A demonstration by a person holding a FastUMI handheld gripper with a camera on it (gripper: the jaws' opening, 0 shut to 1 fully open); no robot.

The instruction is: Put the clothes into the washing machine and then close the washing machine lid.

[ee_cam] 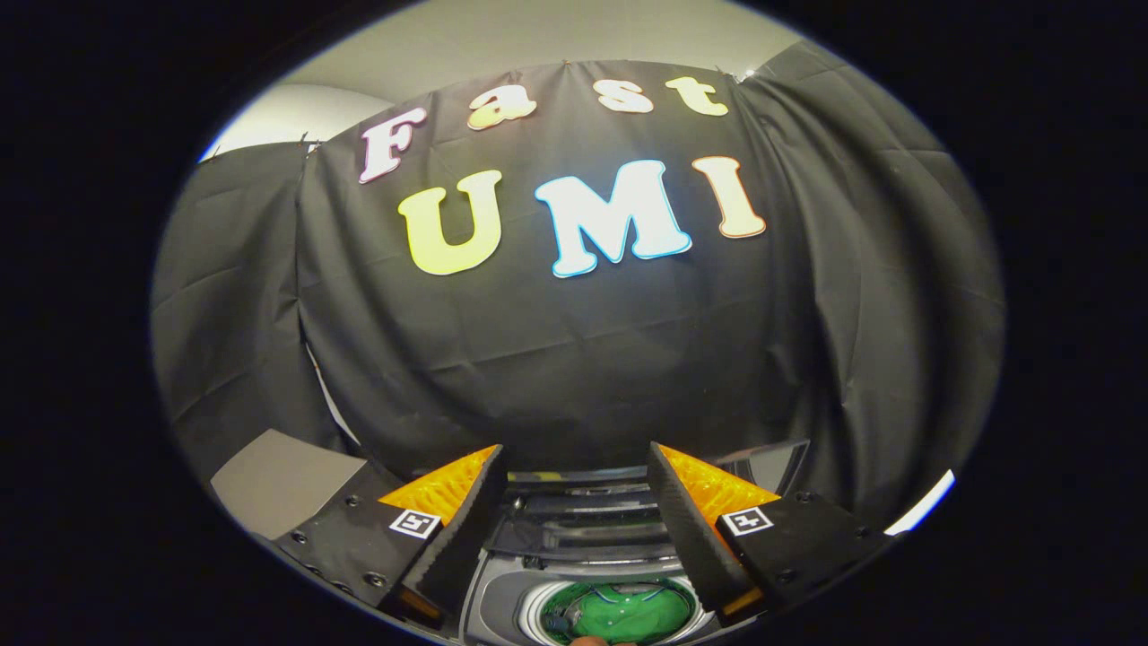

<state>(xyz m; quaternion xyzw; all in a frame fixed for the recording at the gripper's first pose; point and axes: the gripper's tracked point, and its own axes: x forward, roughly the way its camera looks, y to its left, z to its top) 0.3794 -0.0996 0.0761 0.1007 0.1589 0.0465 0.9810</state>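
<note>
gripper view, claw [574, 459] open, one green garment [628, 615]

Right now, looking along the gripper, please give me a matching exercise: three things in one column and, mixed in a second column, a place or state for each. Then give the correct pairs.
Things:
1. gripper
2. green clothes
3. washing machine lid

Places or states:
A. lying inside the round drum opening, below and between the fingers
B. raised open behind the drum, folded in dark panels
C. open, fingers apart, holding nothing, above the machine

Pairs: 1-C, 2-A, 3-B
</note>
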